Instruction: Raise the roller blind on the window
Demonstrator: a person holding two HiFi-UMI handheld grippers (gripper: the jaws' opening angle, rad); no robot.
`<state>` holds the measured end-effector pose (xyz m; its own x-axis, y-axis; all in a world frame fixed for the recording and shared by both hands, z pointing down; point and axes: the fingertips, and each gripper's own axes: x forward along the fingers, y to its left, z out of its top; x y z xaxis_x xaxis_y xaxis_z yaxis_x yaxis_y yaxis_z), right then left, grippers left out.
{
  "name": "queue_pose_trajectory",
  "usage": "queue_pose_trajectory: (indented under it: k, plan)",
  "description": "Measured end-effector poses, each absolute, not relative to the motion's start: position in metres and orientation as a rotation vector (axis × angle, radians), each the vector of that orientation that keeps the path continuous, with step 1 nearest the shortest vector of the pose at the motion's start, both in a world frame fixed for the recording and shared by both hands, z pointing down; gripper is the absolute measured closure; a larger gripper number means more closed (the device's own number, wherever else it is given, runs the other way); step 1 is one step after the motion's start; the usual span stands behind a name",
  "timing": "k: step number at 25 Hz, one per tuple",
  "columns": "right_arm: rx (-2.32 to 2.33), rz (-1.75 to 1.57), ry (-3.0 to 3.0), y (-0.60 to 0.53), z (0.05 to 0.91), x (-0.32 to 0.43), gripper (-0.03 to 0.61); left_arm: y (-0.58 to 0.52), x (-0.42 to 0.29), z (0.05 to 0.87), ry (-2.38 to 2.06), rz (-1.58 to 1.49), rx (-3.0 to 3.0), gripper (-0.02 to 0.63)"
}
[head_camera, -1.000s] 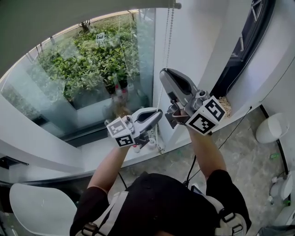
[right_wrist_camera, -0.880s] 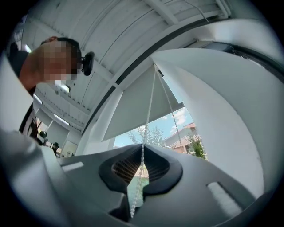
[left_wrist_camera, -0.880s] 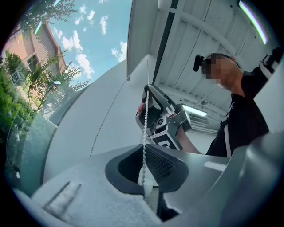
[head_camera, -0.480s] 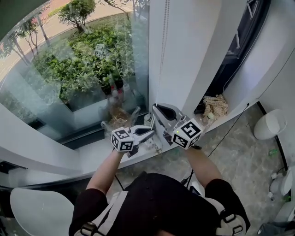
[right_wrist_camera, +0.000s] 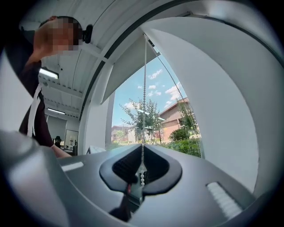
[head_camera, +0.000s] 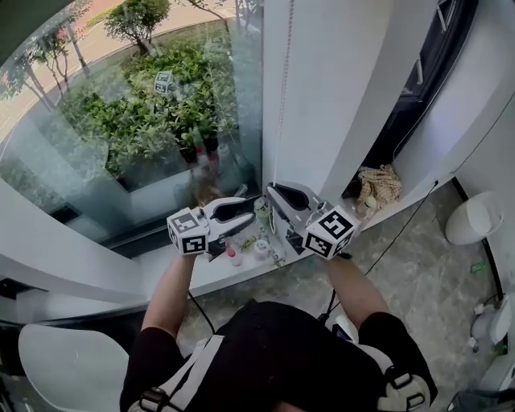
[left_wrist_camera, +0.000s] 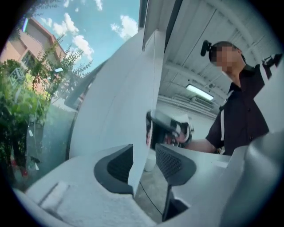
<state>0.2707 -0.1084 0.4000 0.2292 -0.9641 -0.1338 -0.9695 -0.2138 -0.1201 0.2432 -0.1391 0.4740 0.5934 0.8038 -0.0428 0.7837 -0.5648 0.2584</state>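
The bead chain [head_camera: 281,105] hangs down the white pillar [head_camera: 338,80] beside the window. My right gripper [head_camera: 274,194] is shut on the chain low down; in the right gripper view the beads [right_wrist_camera: 144,88] run straight up from its closed jaws [right_wrist_camera: 141,172]. My left gripper [head_camera: 249,216] sits just left of the right one. Its jaws have just been opening and stand wide apart [left_wrist_camera: 142,166] with nothing between them. The right gripper [left_wrist_camera: 167,131] shows beyond them. The roller blind [head_camera: 24,20] shows only at the top left corner.
Small bottles and pots [head_camera: 245,248] stand on the window sill [head_camera: 201,278] below the grippers. A woven bundle [head_camera: 375,187] lies right of the pillar. A white chair [head_camera: 64,362] is at the lower left, a white round object [head_camera: 471,221] and a cable [head_camera: 402,229] on the floor at right.
Both grippers have come down along the chain, the right one still shut on it. The left gripper has opened and shifted left. The blind's lower edge now sits higher in the head view.
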Motion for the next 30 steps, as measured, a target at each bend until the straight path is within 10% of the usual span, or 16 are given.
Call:
queue_pose_trajectory:
  k: [14,17,19,30]
  plan:
    - [-2.318,0.044,1.893,-0.117,0.4,0.265,0.561,-0.101,0.277,0.215,1.531,-0.498,2.402,0.449]
    - [-2.322,0.053,1.894,-0.116,0.405,0.261,0.561,-0.1,0.276,0.214,1.494,-0.513,2.39,0.474]
    - [-2.304,0.063,1.891,-0.113,0.408,0.256,0.561,-0.103,0.277,0.22,1.441,-0.475,2.374,0.6]
    - [-2.445,-0.404,2.043,-0.114,0.539,0.247,0.558,-0.11,0.293,0.35,1.249,-0.177,2.609,0.602]
